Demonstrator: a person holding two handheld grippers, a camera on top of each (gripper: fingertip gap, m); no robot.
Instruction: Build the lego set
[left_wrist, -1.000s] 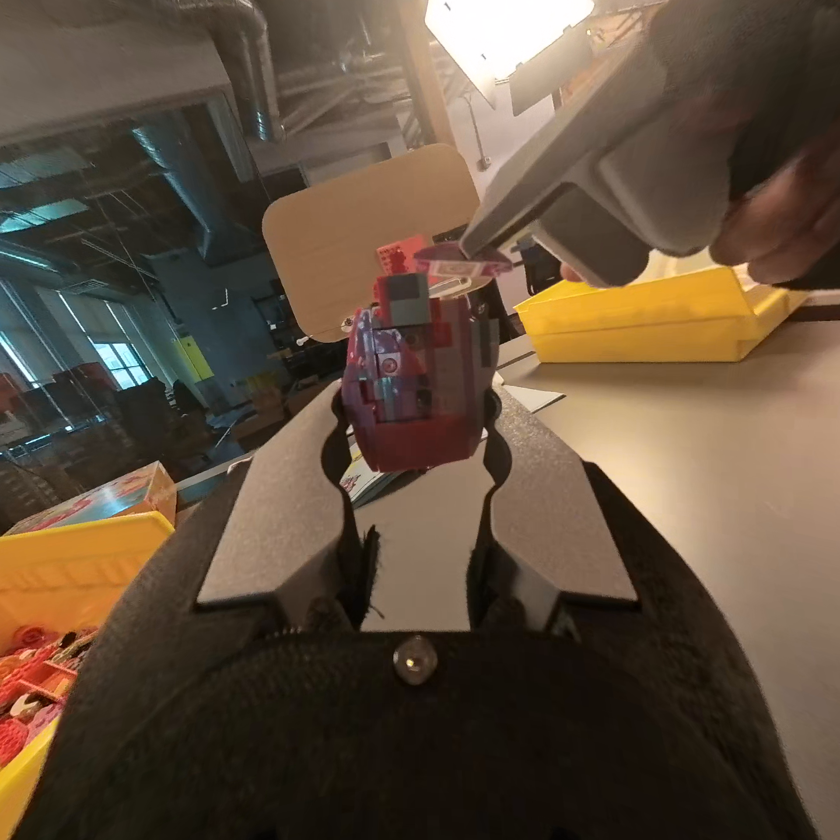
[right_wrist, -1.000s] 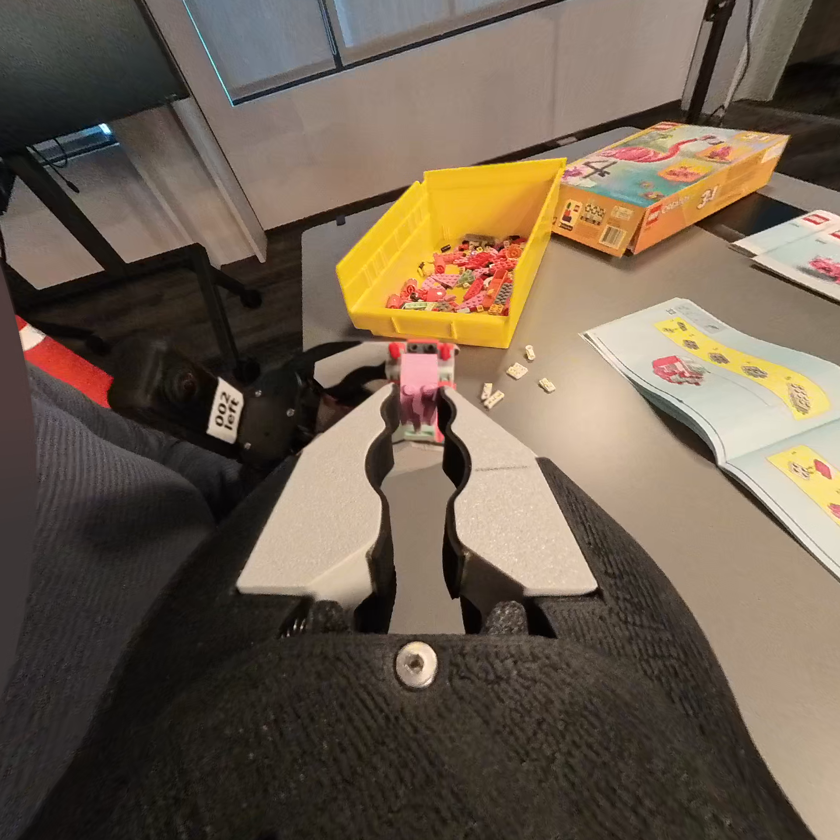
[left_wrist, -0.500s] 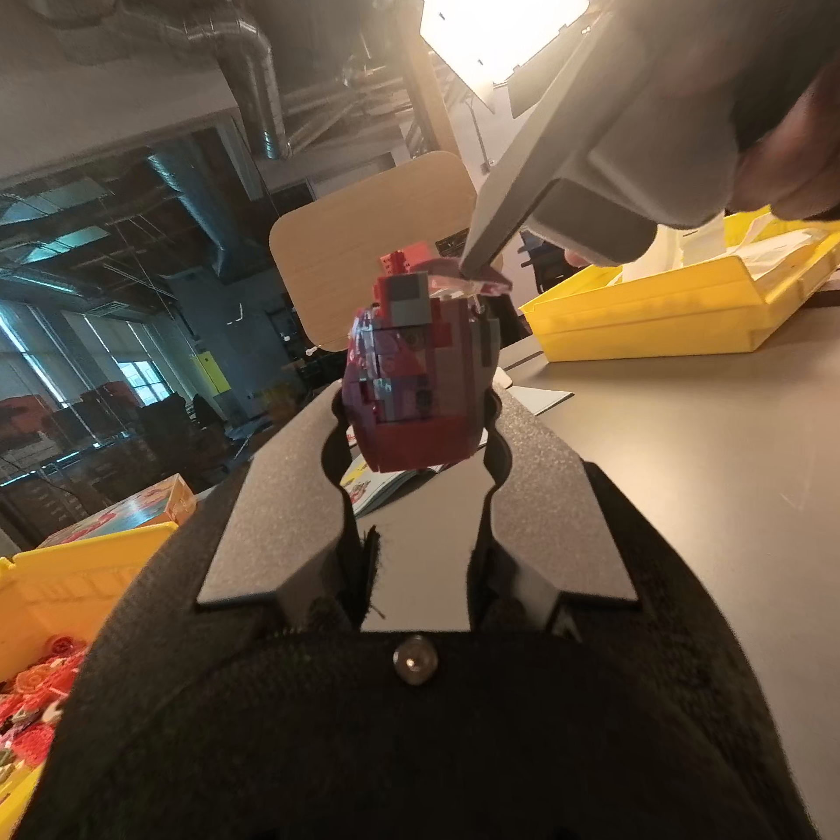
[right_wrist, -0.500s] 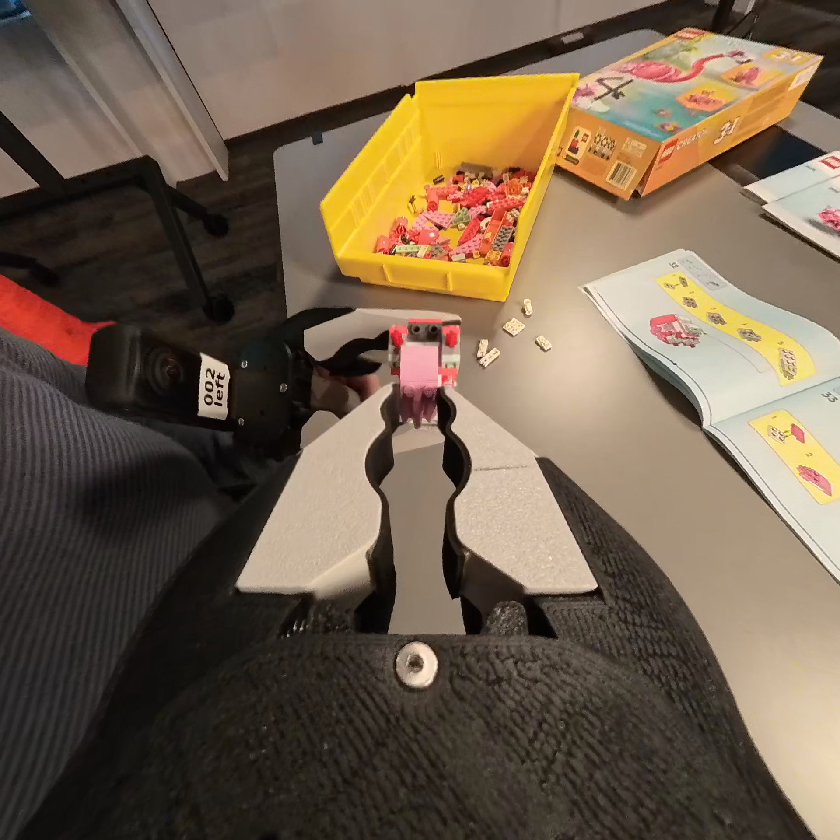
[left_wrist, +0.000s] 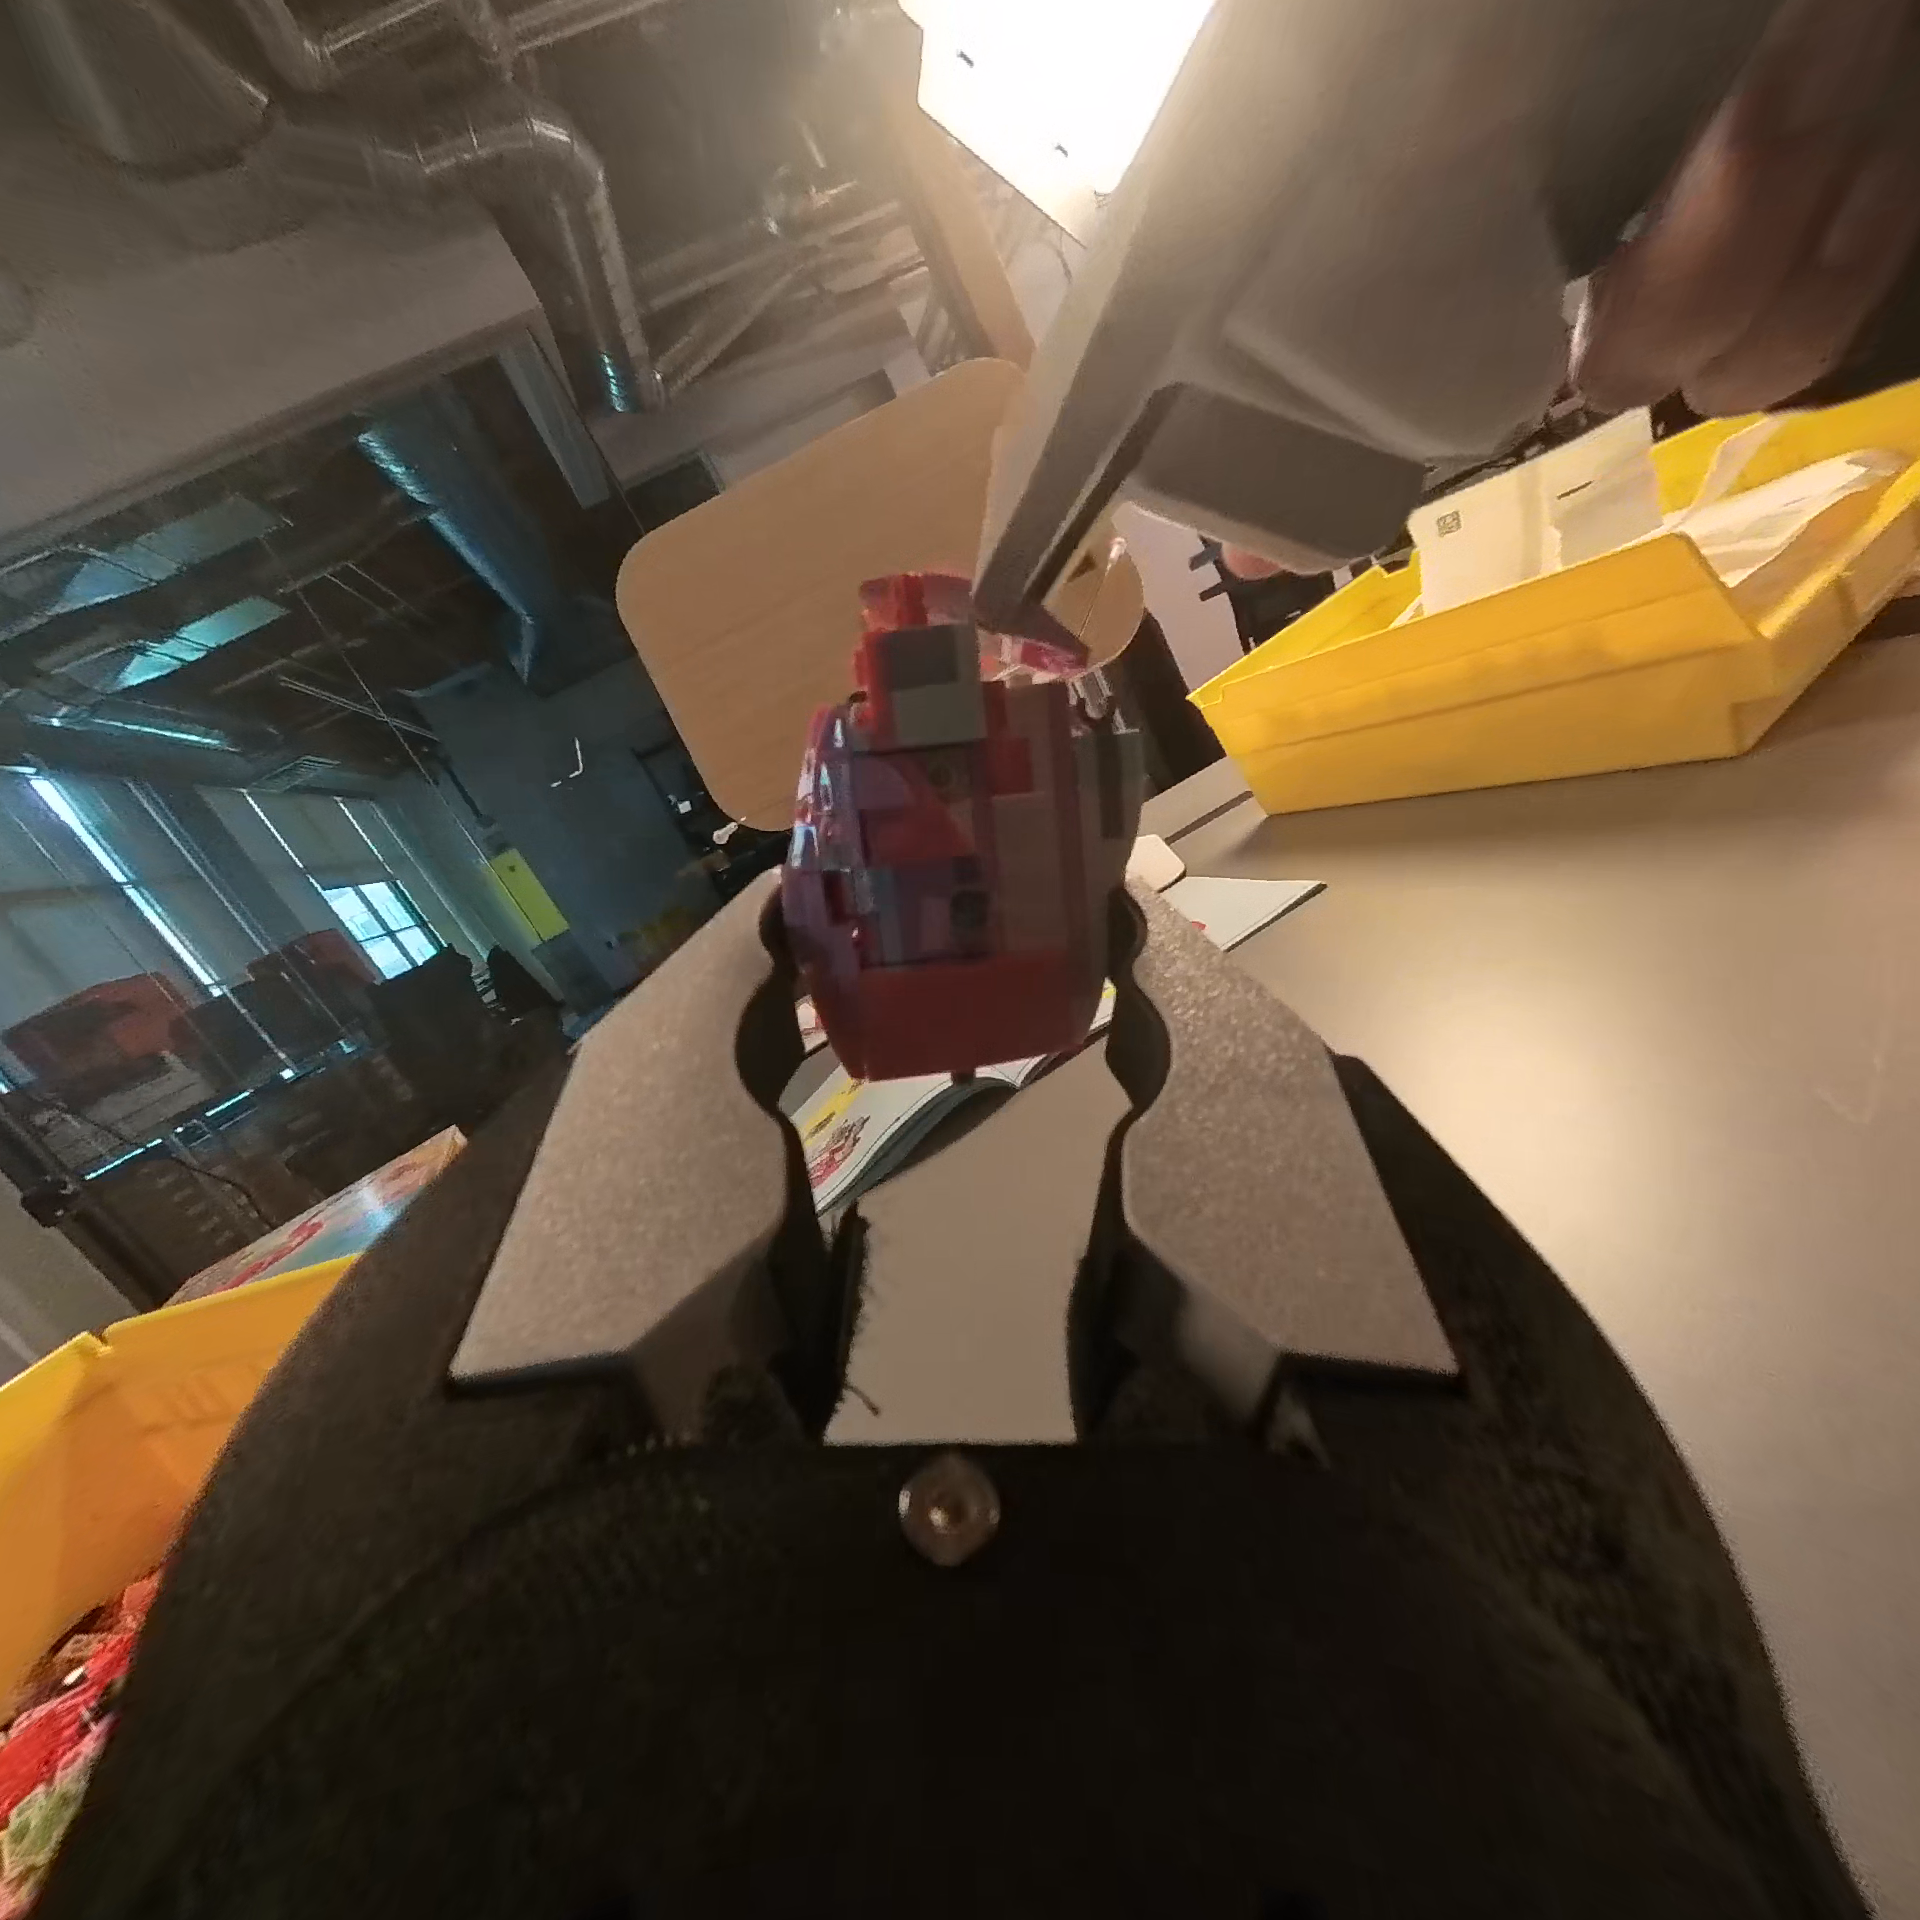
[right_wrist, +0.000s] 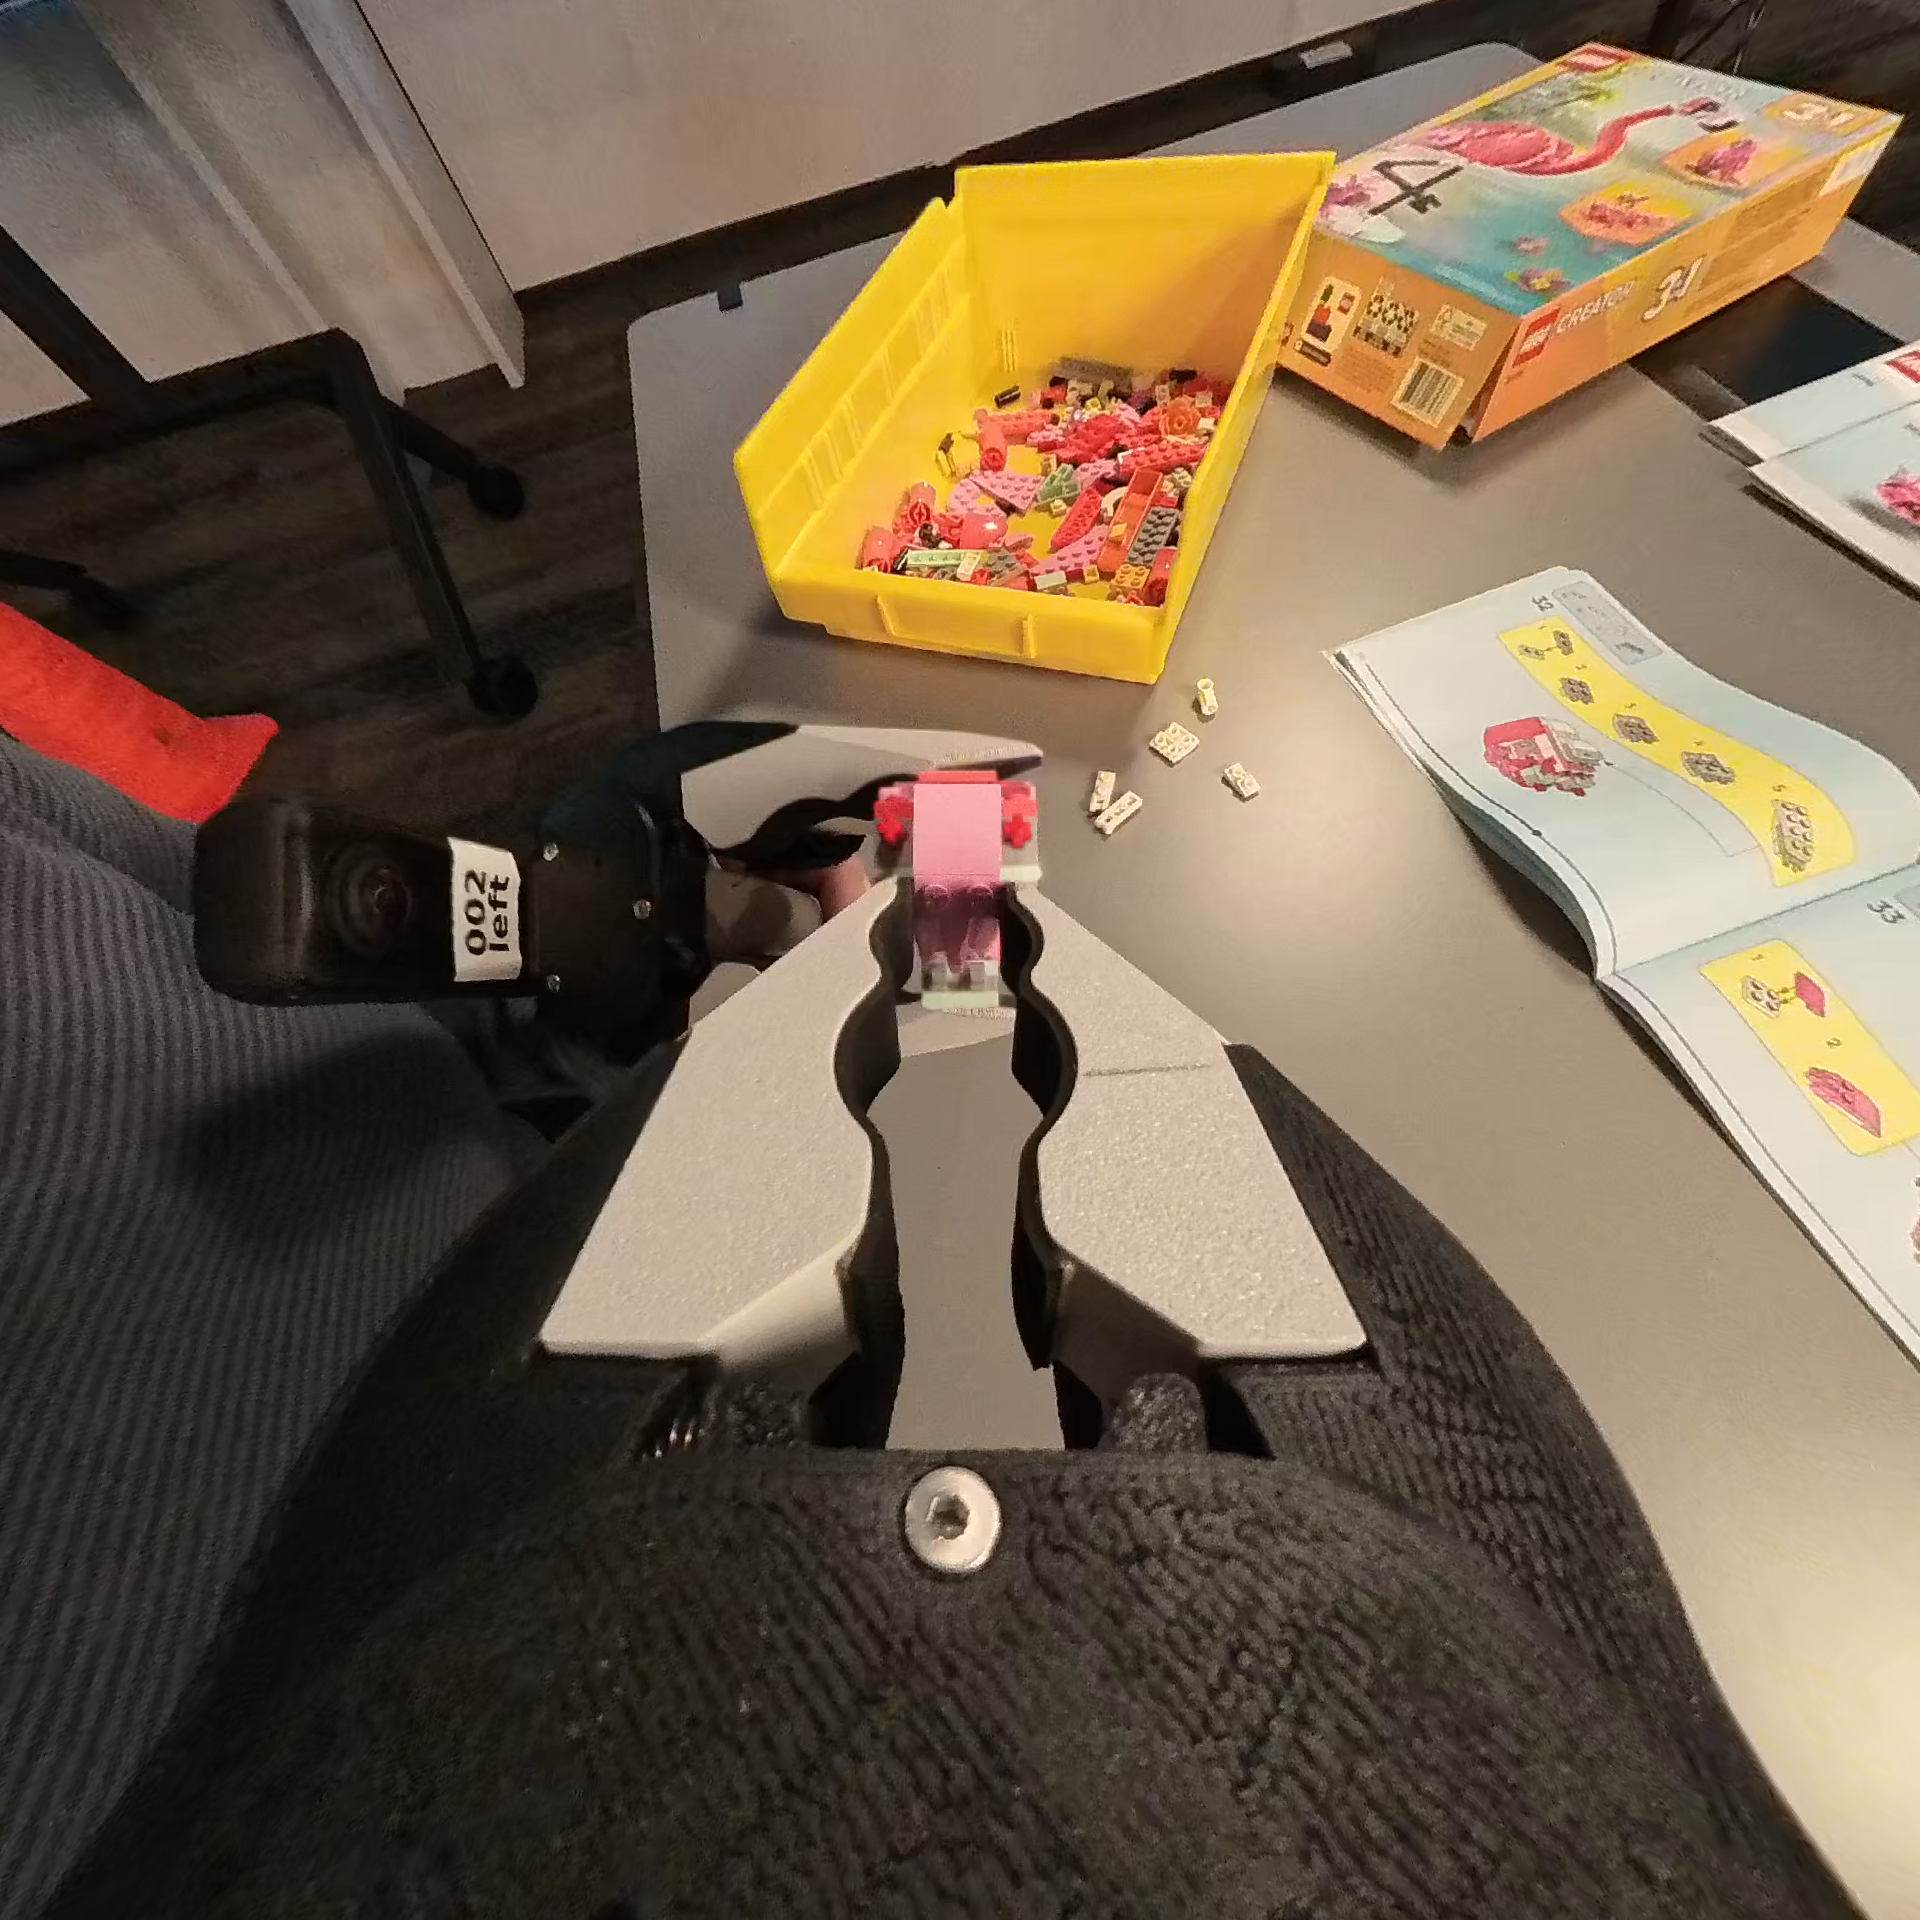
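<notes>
My left gripper (left_wrist: 956, 914) is shut on a red, pink and grey brick model (left_wrist: 956, 883) and holds it above the grey table (left_wrist: 1558, 1039). In the left wrist view my right gripper (left_wrist: 1029, 603) comes down from the upper right, with its tips at the model's top. There it pinches a small pink brick piece (left_wrist: 1039, 644). In the right wrist view my right gripper (right_wrist: 954, 914) is shut on that pink piece (right_wrist: 956, 935). The model (right_wrist: 956, 826) lies just beyond, held by the black left gripper (right_wrist: 727, 790).
A yellow bin (right_wrist: 1143, 177) holds several loose bricks, with a brick-set box (right_wrist: 1558, 208) behind it. An open instruction booklet (right_wrist: 1662, 779) and small white pieces (right_wrist: 1174, 743) lie on the table. Another yellow bin (left_wrist: 1558, 665) stands at the far right.
Both grippers keep their holds. The right gripper has tilted steeper over the model's top, and both views have shifted a little with the hands.
</notes>
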